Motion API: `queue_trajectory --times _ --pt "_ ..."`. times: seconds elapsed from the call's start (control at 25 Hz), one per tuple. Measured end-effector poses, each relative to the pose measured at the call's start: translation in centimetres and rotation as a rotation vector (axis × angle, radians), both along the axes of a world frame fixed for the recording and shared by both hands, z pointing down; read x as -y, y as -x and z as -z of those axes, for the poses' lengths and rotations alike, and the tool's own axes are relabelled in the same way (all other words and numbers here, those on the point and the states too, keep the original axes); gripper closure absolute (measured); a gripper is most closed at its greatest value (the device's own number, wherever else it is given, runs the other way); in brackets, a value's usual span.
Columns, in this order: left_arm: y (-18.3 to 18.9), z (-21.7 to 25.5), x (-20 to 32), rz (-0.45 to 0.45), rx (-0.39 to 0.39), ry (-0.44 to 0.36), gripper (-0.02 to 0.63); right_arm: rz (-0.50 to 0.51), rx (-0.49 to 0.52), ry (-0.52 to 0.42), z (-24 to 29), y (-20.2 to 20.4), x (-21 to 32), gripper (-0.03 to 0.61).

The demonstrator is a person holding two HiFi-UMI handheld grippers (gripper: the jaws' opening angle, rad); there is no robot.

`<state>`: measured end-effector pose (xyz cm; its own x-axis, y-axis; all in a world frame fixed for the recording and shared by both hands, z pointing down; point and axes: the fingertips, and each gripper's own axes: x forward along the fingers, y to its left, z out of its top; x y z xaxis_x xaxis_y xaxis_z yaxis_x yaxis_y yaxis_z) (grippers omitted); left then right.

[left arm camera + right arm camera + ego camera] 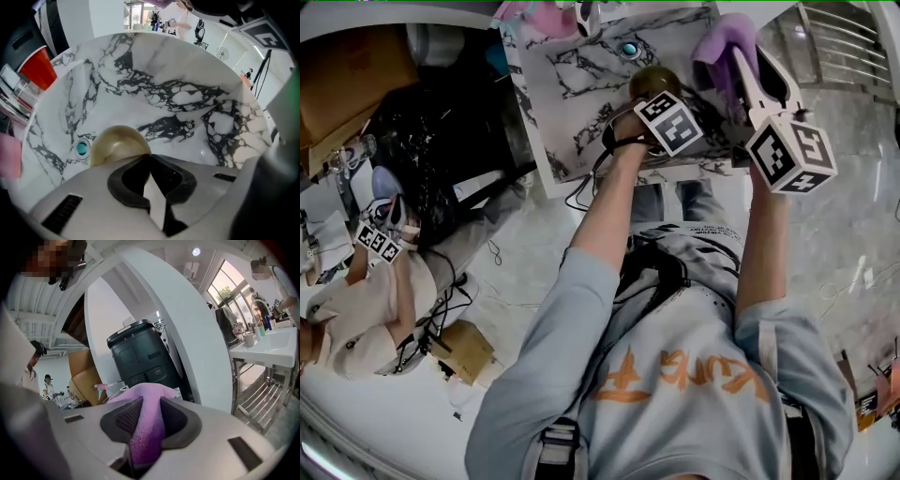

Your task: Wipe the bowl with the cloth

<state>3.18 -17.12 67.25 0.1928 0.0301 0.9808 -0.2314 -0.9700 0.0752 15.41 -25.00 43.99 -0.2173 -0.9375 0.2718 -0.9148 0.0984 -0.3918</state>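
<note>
A golden-brown bowl (117, 143) stands on the white marble-patterned table (187, 70). My left gripper (149, 157) points steeply down at it, and its jaws have come together over the bowl's near rim, which runs in between the pads. In the head view the bowl (649, 79) shows just beyond the left gripper's marker cube (668, 122). My right gripper (151, 401) is shut on a purple cloth (147, 427) and held in the air. The cloth (717, 47) hangs to the right of the bowl, above the table's right edge.
A small blue-centred ring (82, 148) lies on the table left of the bowl. A red cup (40, 68) and something pink (9, 154) sit at the table's left side. A black bin (138, 355) and a cardboard box (84, 371) stand beyond. Another person (375, 300) sits at the left.
</note>
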Motion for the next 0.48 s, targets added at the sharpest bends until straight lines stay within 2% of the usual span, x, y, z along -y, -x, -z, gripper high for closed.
queue_trajectory --times 0.2,0.36,0.48 --pt "1.0 3.3 2.3 0.111 -0.067 -0.066 0.586 0.046 -0.009 -0.016 0.9 1.1 0.3 0.454" --pt "2.6 6.7 4.0 0.272 -0.142 -0.113 0.586 0.082 -0.017 -0.037 2.0 1.8 0.7 0.454" --pt "3.7 9.2 4.6 0.396 -0.227 -0.129 0.586 0.105 -0.021 -0.052 2.7 2.2 0.8 0.454"
